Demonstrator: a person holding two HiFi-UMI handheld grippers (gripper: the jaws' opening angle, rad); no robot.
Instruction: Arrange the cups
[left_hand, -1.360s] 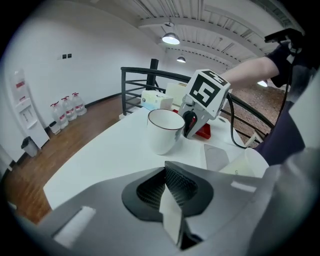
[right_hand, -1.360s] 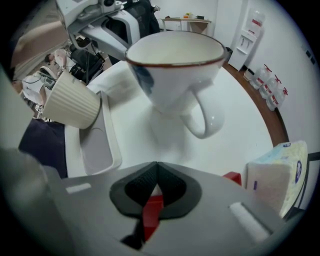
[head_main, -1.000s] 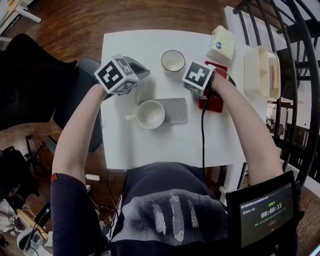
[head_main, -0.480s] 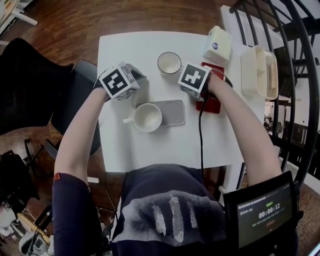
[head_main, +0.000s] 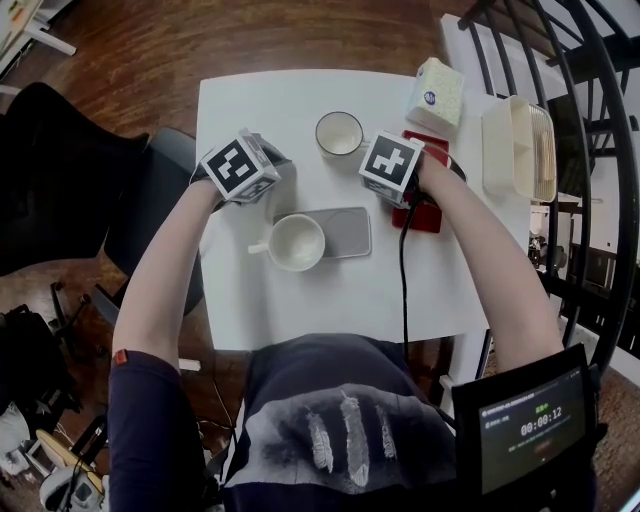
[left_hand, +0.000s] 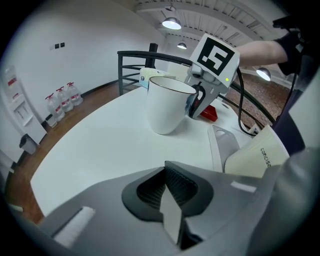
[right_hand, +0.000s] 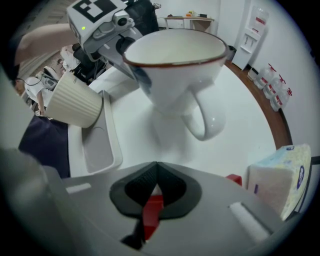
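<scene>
A white cup with a brown rim (head_main: 339, 133) stands upright at the back middle of the white table (head_main: 300, 300). Its handle (right_hand: 205, 120) faces my right gripper. A ribbed cream cup (head_main: 296, 242) stands on the left end of a grey tray (head_main: 348, 230). My left gripper (head_main: 245, 168) hangs left of both cups, jaws shut and empty (left_hand: 167, 200), aimed at the brown-rimmed cup (left_hand: 169, 104). My right gripper (head_main: 392, 167) points steeply down just right of that cup, shut with nothing in it (right_hand: 155, 187).
A red flat object (head_main: 425, 212) lies under the right gripper. A tissue pack (head_main: 437, 95) sits at the table's back right corner. A white rack (head_main: 520, 145) stands right of the table, beside a black railing (head_main: 600, 120). A dark chair (head_main: 150, 200) is on the left.
My left gripper has sunk a little toward the table. The right gripper and both cups have stayed where they were.
</scene>
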